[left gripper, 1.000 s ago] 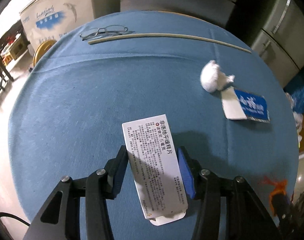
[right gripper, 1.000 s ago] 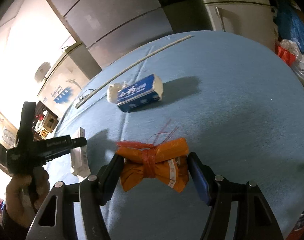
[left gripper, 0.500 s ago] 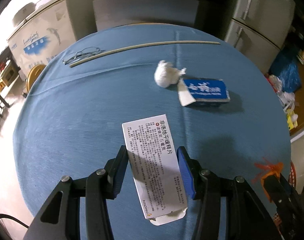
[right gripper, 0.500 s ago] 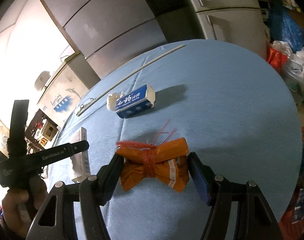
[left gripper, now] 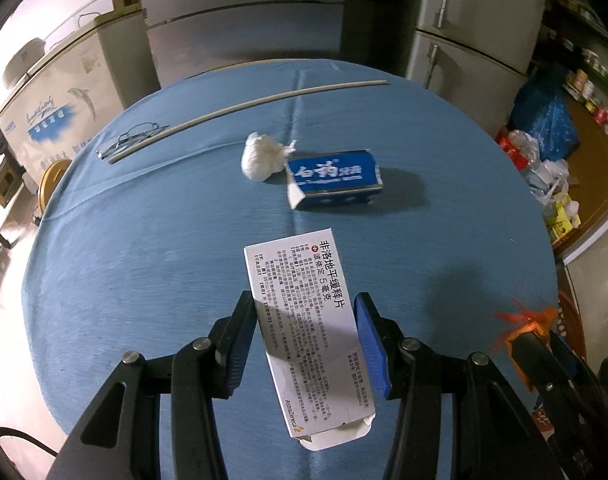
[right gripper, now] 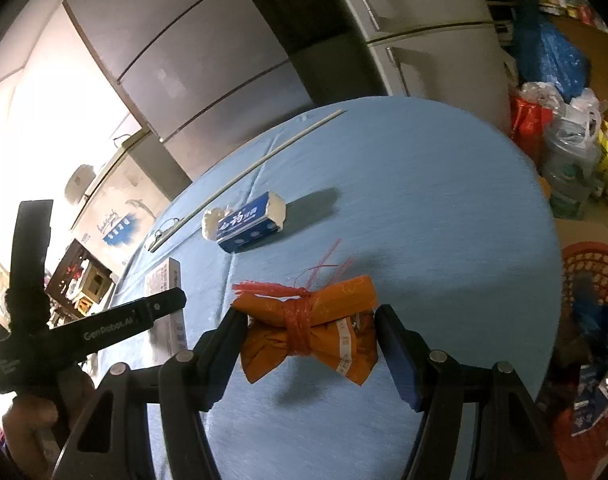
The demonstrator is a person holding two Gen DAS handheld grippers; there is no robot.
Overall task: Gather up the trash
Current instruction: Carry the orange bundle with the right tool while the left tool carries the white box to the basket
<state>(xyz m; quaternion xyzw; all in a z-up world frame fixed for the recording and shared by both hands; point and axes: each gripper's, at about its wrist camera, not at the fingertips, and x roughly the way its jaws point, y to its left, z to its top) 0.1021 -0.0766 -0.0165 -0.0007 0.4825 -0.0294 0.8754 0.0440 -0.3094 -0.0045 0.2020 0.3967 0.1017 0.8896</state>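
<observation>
Both grippers lifted higher, left jaws gripping flat white carton (left gripper: 308, 332), right jaws clamping crinkled orange bundle (right gripper: 308, 330).

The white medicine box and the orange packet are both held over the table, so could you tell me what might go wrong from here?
1. The white medicine box sits skewed between the left gripper fingers, its bottom flap open; it may slip.
2. The orange packet trails loose red strings that could snag.
3. The red basket sits low beyond the table edge, so a drop may miss.
</observation>
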